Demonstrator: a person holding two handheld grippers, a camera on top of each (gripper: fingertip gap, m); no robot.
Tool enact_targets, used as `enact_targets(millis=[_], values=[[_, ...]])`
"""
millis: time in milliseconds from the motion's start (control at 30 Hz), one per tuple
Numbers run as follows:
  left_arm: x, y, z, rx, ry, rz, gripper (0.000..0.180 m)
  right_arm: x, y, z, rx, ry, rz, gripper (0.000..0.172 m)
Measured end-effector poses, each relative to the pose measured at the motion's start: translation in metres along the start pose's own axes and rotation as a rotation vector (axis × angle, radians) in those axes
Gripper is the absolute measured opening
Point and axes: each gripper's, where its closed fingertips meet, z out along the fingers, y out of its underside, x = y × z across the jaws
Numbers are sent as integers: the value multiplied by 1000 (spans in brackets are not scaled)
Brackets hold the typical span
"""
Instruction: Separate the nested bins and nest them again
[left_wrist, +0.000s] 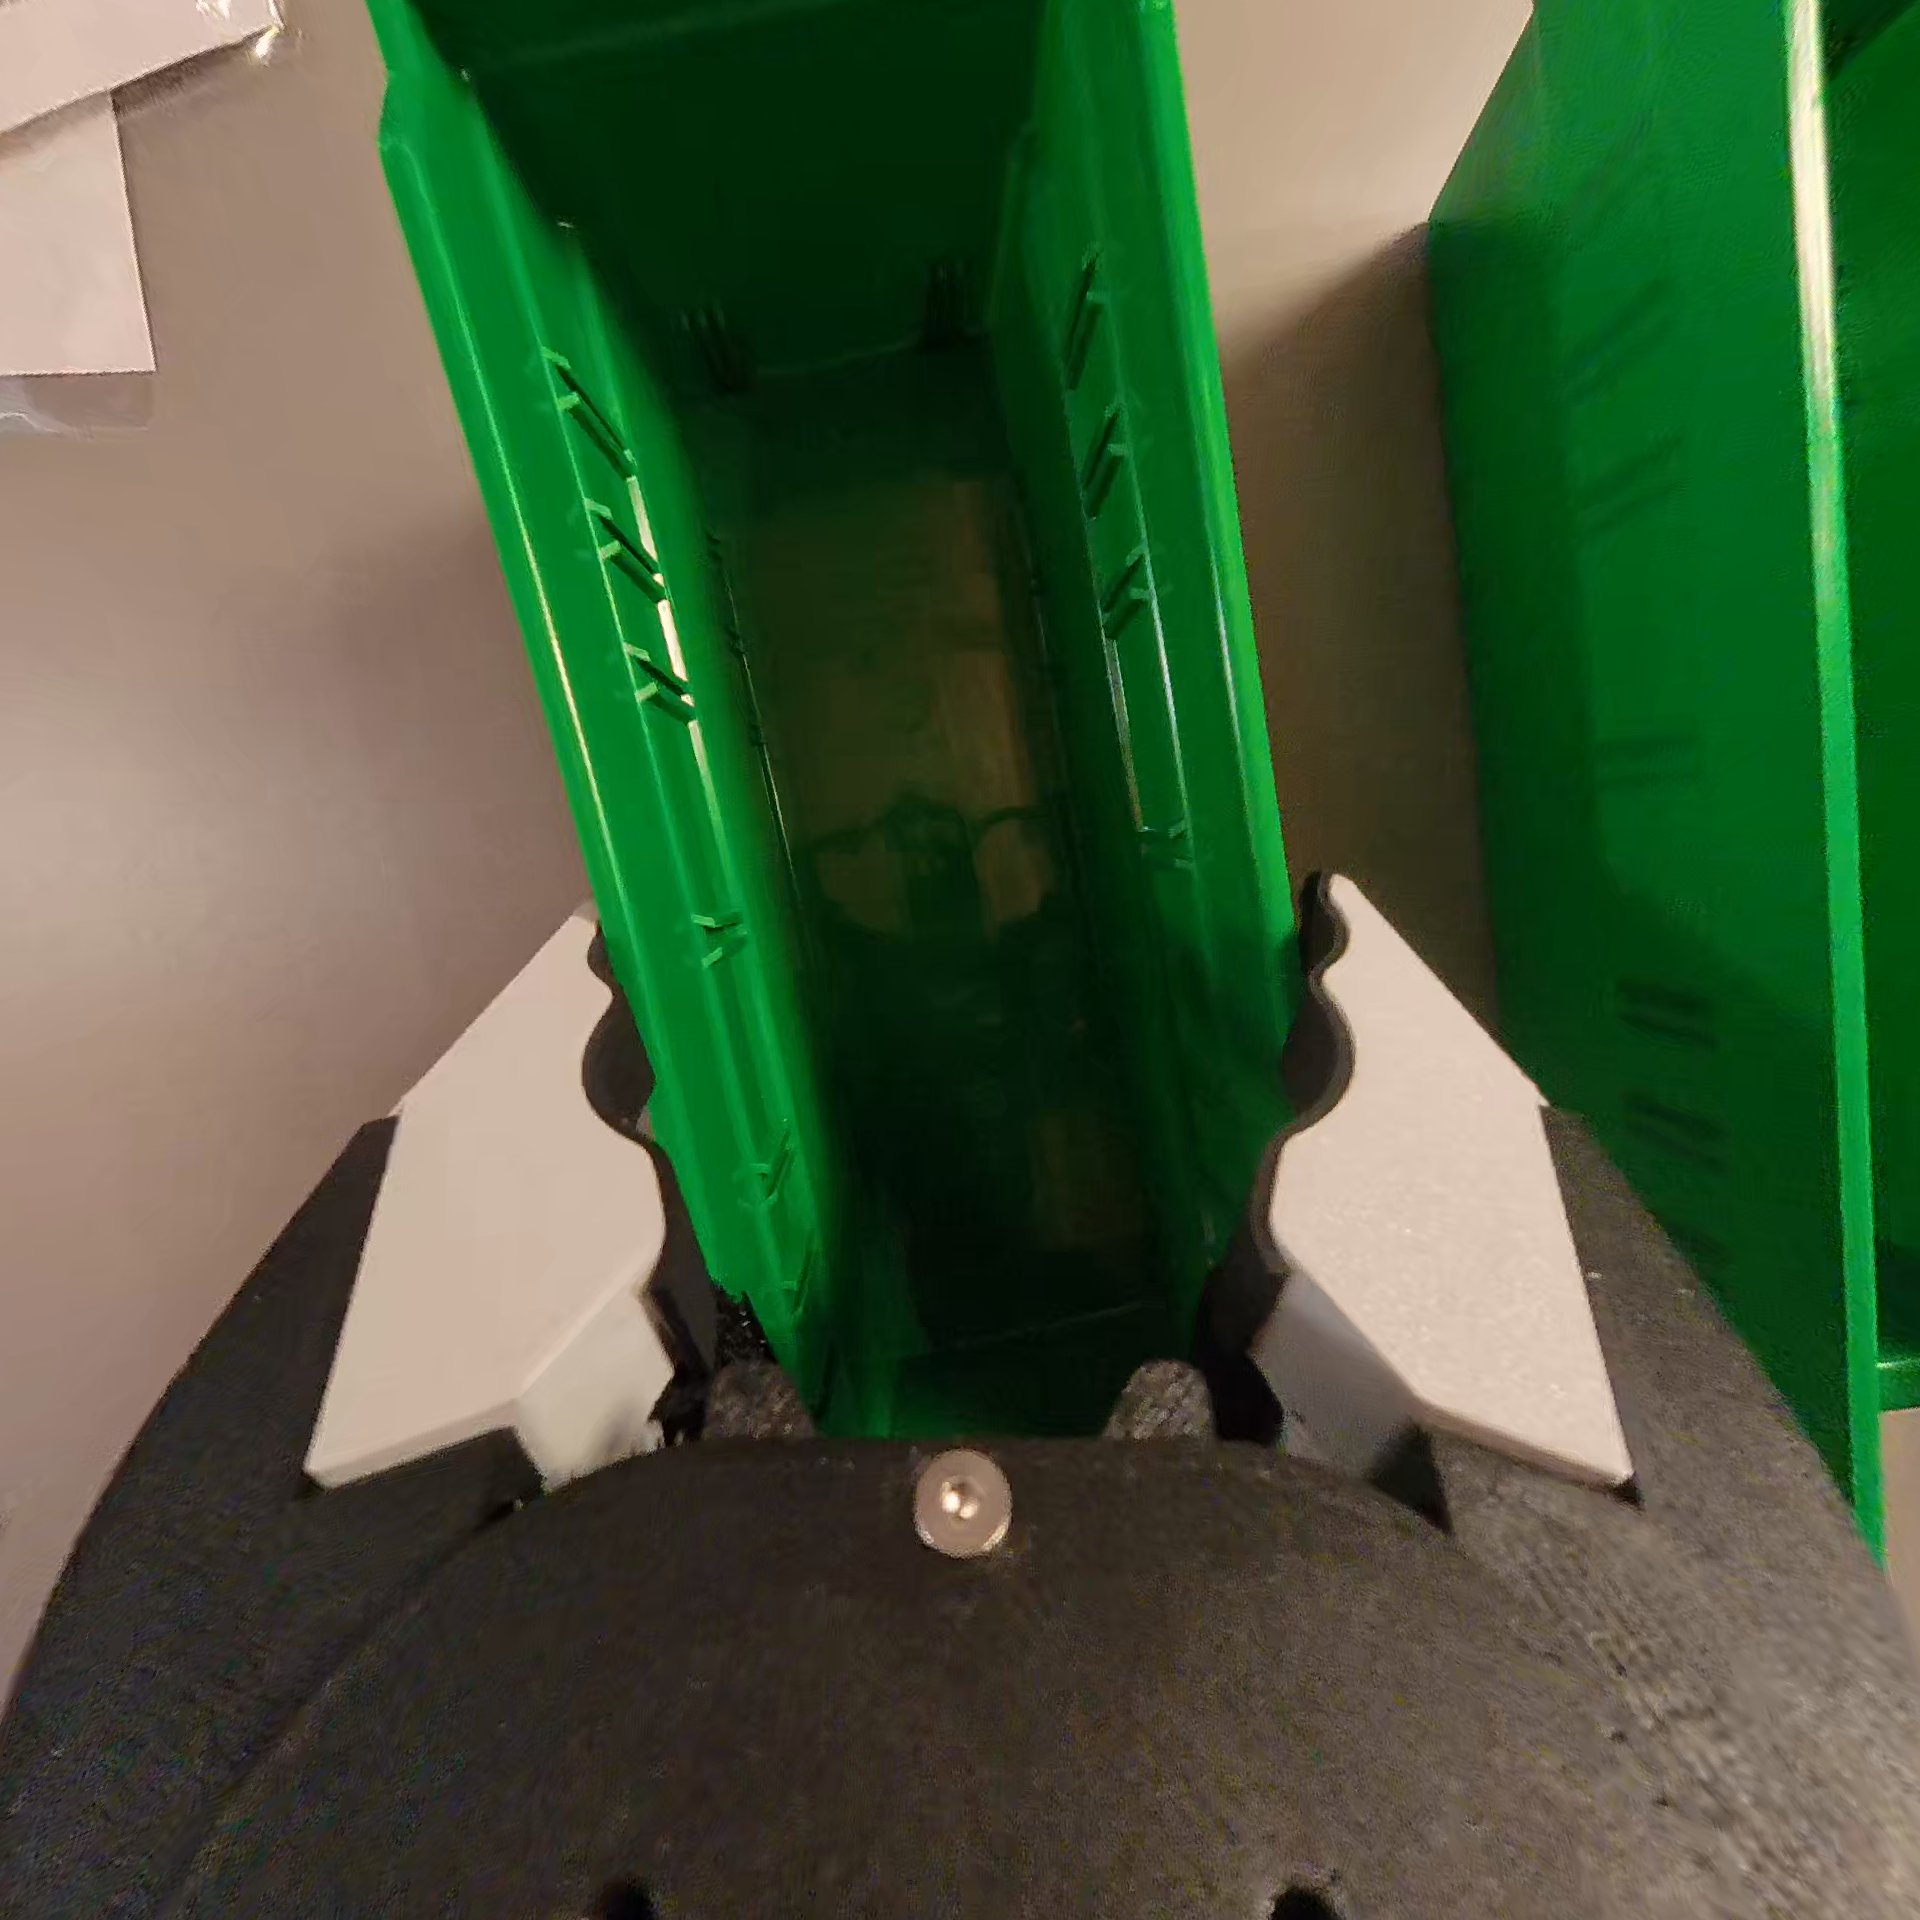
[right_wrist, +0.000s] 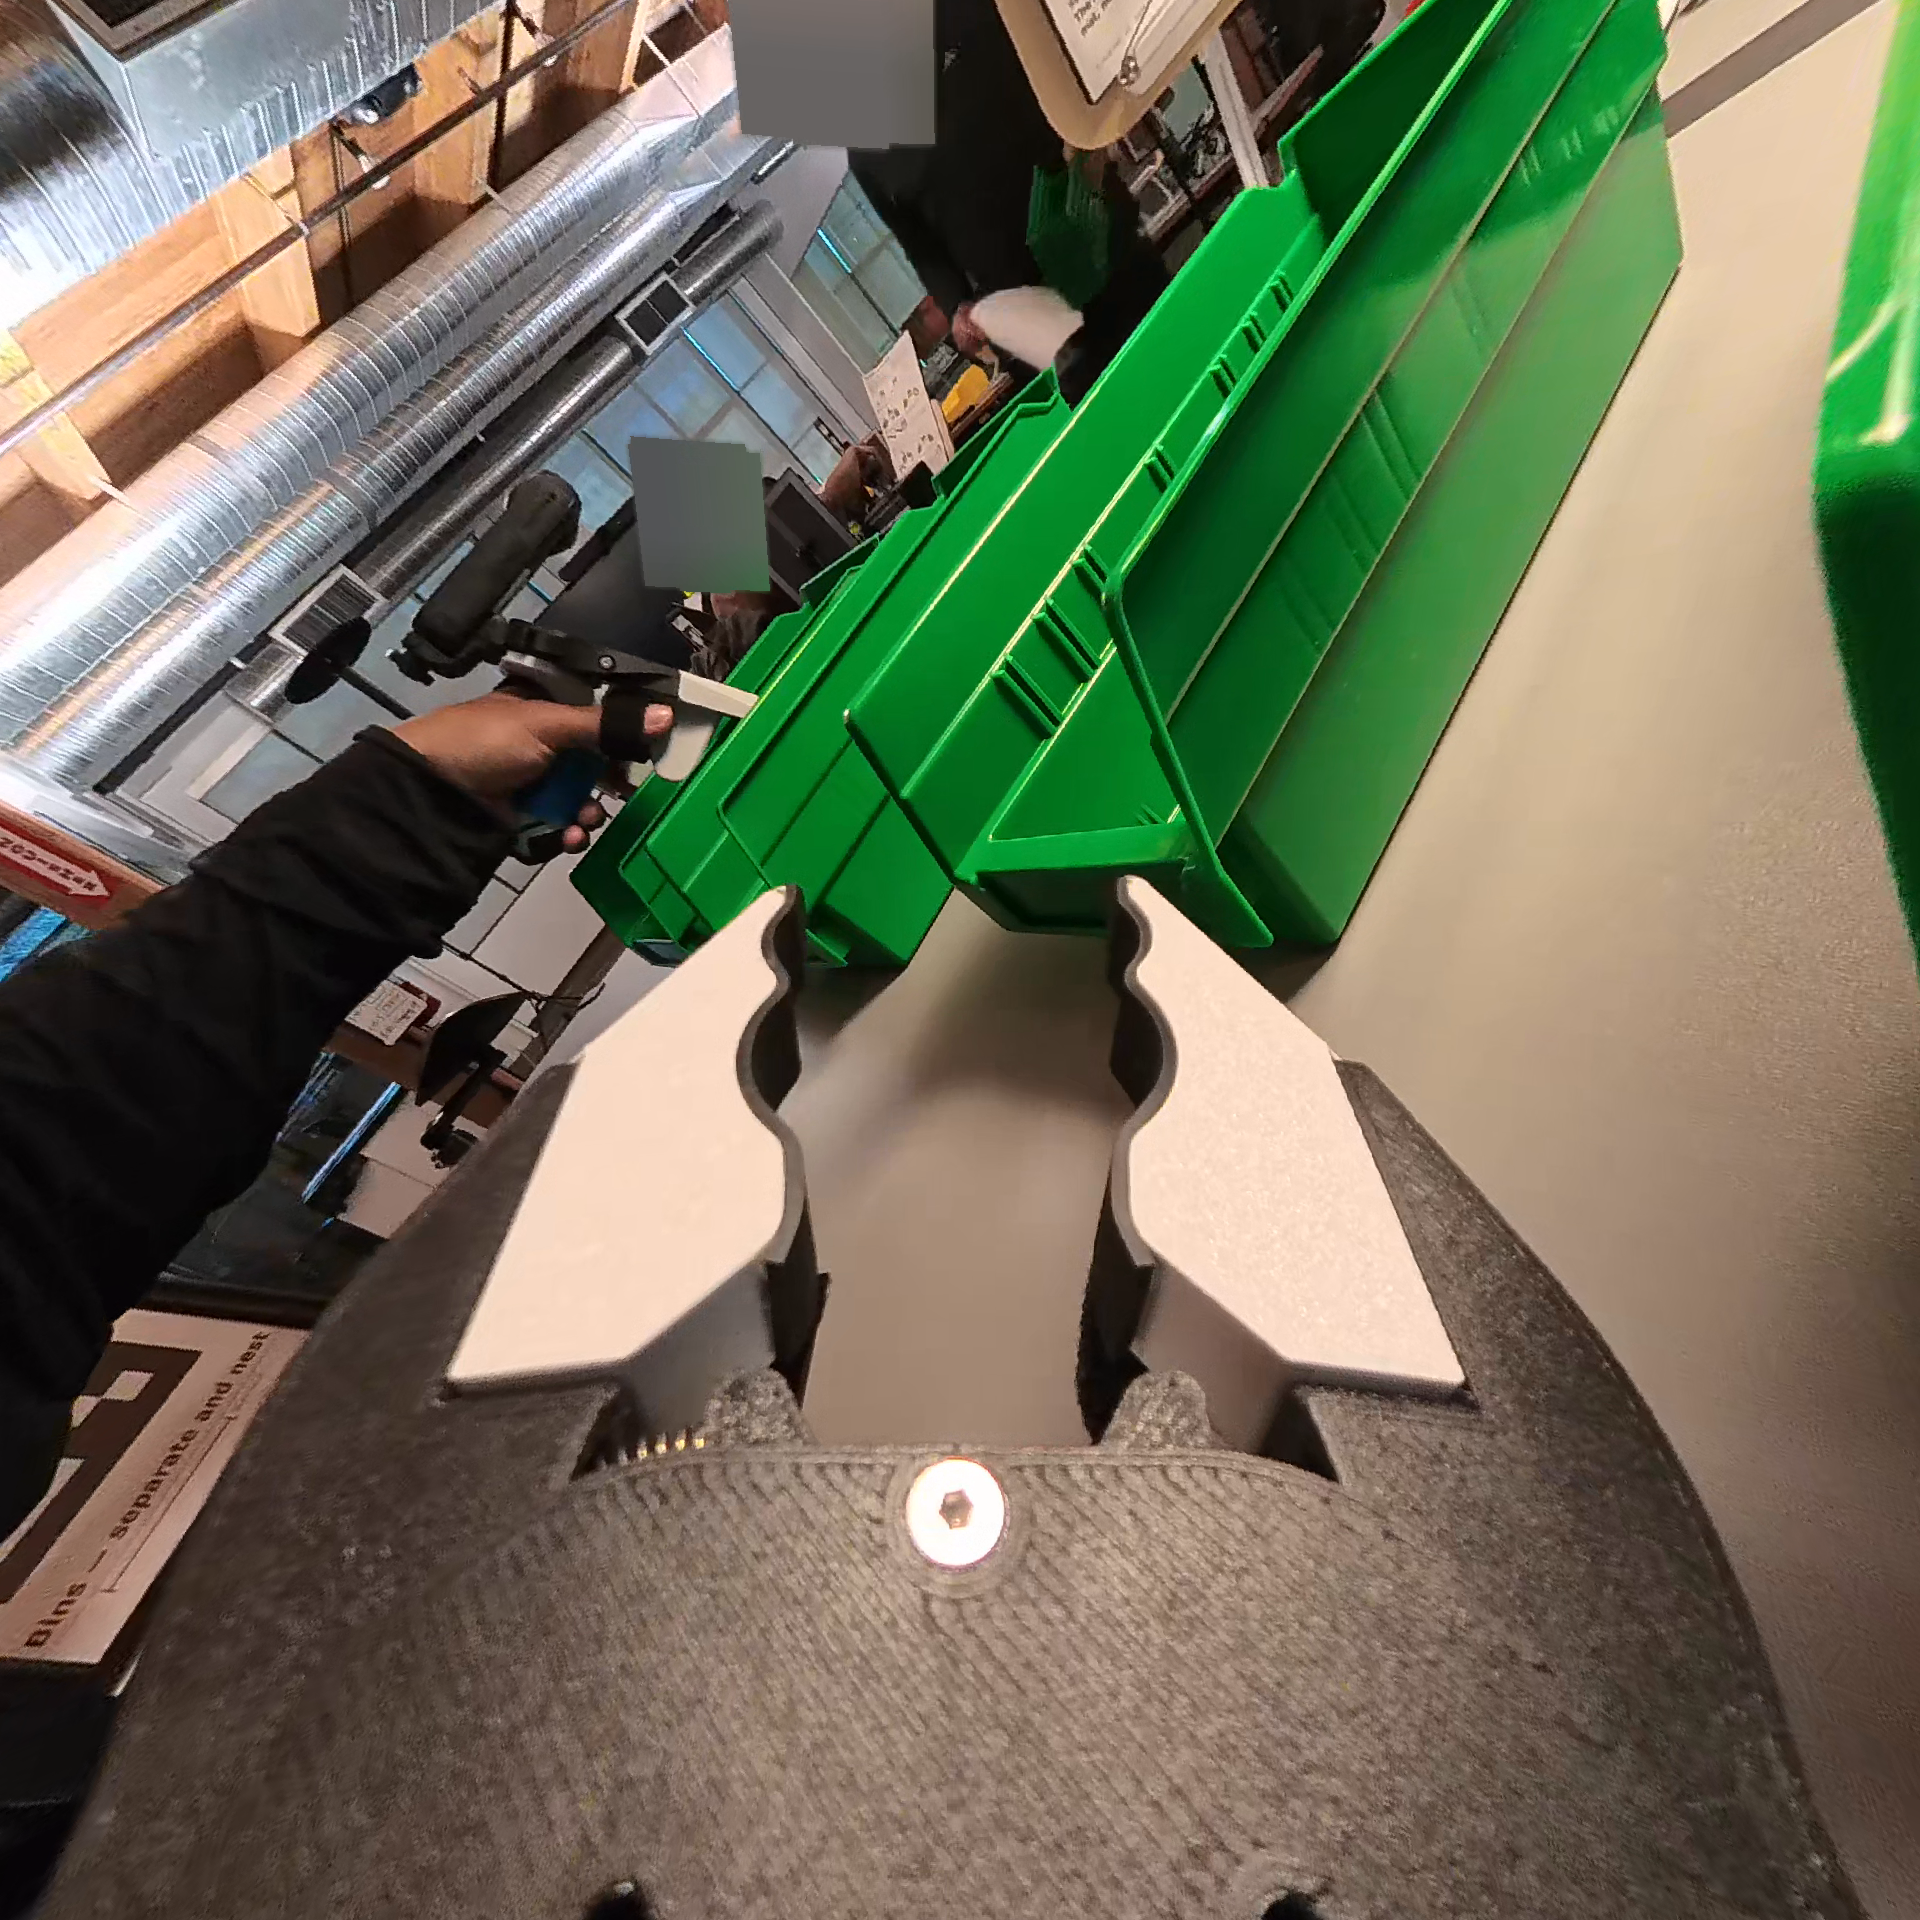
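In the left wrist view, a long green bin (left_wrist: 883, 727) runs lengthwise away from the camera, its open inside showing. My left gripper (left_wrist: 951, 1039) straddles its near end, and both pads (left_wrist: 613, 1049) touch its outer walls. The right wrist view shows that gripper (right_wrist: 686, 722) at the end of a nested green stack (right_wrist: 810, 790). A second bin (left_wrist: 1662, 623) stands to the right. My right gripper (right_wrist: 956, 997) is open and empty above the grey table (right_wrist: 1558, 1039). It points at the ends of another pair of green bins (right_wrist: 1351, 582).
Papers (left_wrist: 62, 208) lie on the table at the upper left. Another green bin (right_wrist: 1870, 520) stands close at the right edge. A person's black sleeve (right_wrist: 208, 987) reaches in from the left. A printed card (right_wrist: 125, 1475) lies low left. Metal ducts run overhead.
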Motion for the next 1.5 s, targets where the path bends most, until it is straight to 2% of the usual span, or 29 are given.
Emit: enact_targets(millis=[100, 433, 700, 867, 1033, 1300, 1500], values=[[-3, -2, -4, 0, -47, 34, 126, -1, 0, -1, 2, -6, 1, 59], [-1, 1, -2, -15, -14, 8, 127, -1, 1, 0, -2, -7, 2, 58], [2, -4, -3, -16, -47, 45, 129, -1, 0, -1, 0, -20, 16, 58], [7, -2, 2, -23, 7, 18, 129, -1, 0, -1, 2, -22, 17, 57], [-1, -9, -6, -12, -78, 76, 120, -2, -1, -1, 4, -27, 19, 56], [6, -3, 1, -39, -18, 7, 131, -2, 0, -1, 4, -28, 21, 56], [11, -3, 3, -41, -11, 23, 135, -2, -1, -1, 4, -30, 21, 55]])
